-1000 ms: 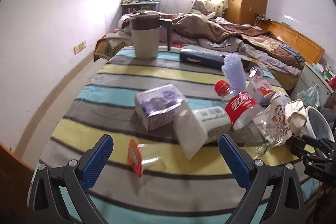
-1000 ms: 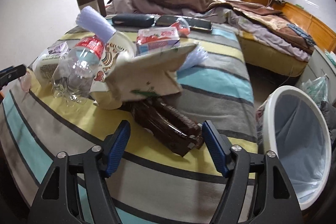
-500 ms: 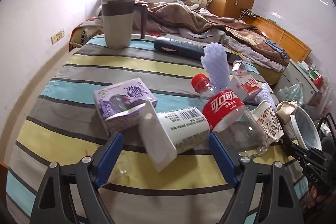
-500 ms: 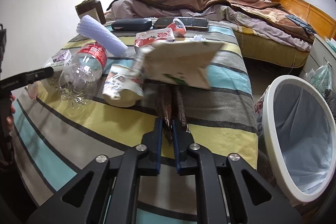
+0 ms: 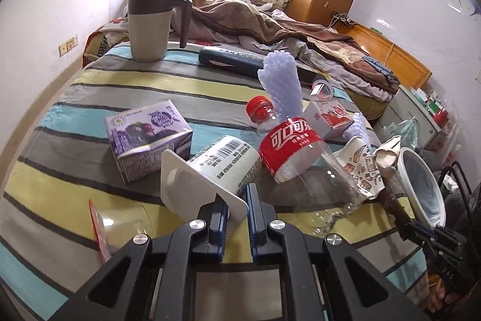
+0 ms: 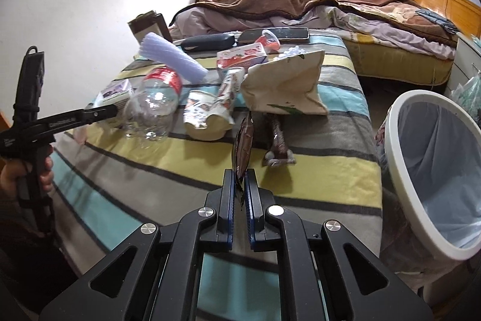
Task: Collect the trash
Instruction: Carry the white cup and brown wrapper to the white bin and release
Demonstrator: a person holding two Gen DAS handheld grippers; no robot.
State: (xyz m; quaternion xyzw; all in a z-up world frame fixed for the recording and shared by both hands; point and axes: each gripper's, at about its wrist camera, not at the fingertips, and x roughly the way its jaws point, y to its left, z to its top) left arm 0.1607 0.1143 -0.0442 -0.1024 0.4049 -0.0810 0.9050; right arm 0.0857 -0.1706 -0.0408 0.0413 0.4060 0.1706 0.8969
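While the trash lies spread over the striped blanket (image 5: 90, 80), the left gripper (image 5: 237, 197) is pressed onto the flat rim of a white yogurt cup (image 5: 222, 167); its jaws have just been closing on this rim. The cup lies on its side near the front edge, just beside a purple carton (image 5: 147, 137) and a clear cola bottle (image 5: 288, 149). The right gripper (image 6: 240, 185) is pinched on a brown wrapper (image 6: 243, 143), near the right edge. A white bin (image 6: 433, 167) is seen beside that edge.
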